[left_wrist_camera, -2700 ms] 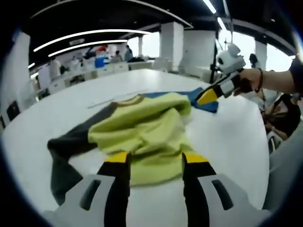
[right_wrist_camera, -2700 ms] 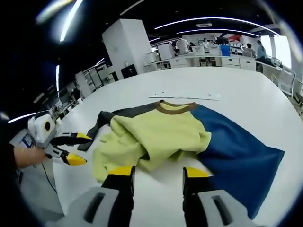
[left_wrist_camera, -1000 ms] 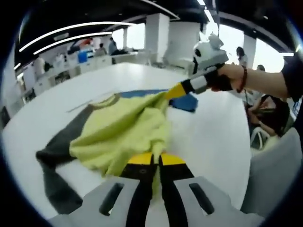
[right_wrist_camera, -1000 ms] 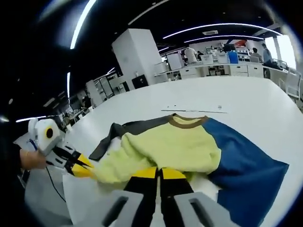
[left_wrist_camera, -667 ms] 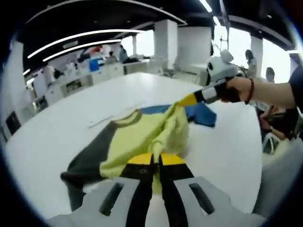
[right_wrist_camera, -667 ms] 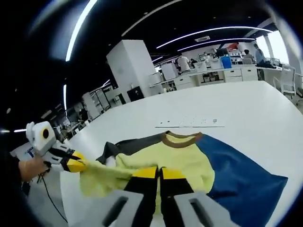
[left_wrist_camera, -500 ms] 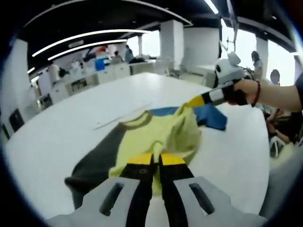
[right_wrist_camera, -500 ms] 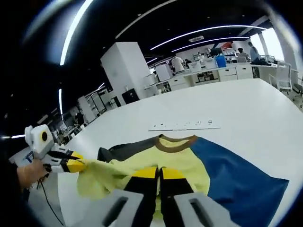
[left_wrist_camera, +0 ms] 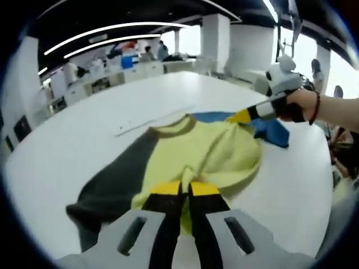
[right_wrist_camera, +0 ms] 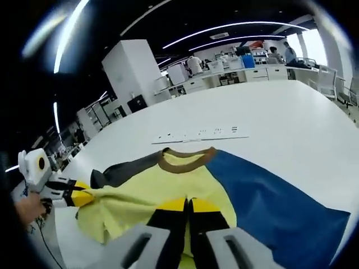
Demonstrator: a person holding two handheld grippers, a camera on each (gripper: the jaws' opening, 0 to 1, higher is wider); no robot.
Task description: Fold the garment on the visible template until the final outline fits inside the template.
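Observation:
A sweatshirt lies on the white table [left_wrist_camera: 73, 140], with a yellow body [left_wrist_camera: 202, 154], a brown collar [left_wrist_camera: 171, 128], a dark grey sleeve [left_wrist_camera: 115, 182] and a blue sleeve [left_wrist_camera: 272, 129]. My left gripper [left_wrist_camera: 180, 186] is shut on the yellow hem nearest me. My right gripper [left_wrist_camera: 238, 117], held by a hand [left_wrist_camera: 300, 103], pinches the hem's other corner by the blue sleeve. In the right gripper view, my right gripper [right_wrist_camera: 188, 203] is shut on yellow cloth [right_wrist_camera: 146, 196], with the blue sleeve [right_wrist_camera: 269, 196] to its right. The left gripper [right_wrist_camera: 78, 196] grips the hem at the left.
A thin white strip [left_wrist_camera: 154, 119] lies on the table beyond the collar, also seen as the strip [right_wrist_camera: 202, 134] in the right gripper view. Desks [right_wrist_camera: 247, 70], pillars and people stand far behind. A person's sleeve [left_wrist_camera: 345, 112] reaches in at the right.
Both grippers were open 2.7 s ago and have shut on the yellow hem. The bunched yellow body has since been drawn out and lies more spread.

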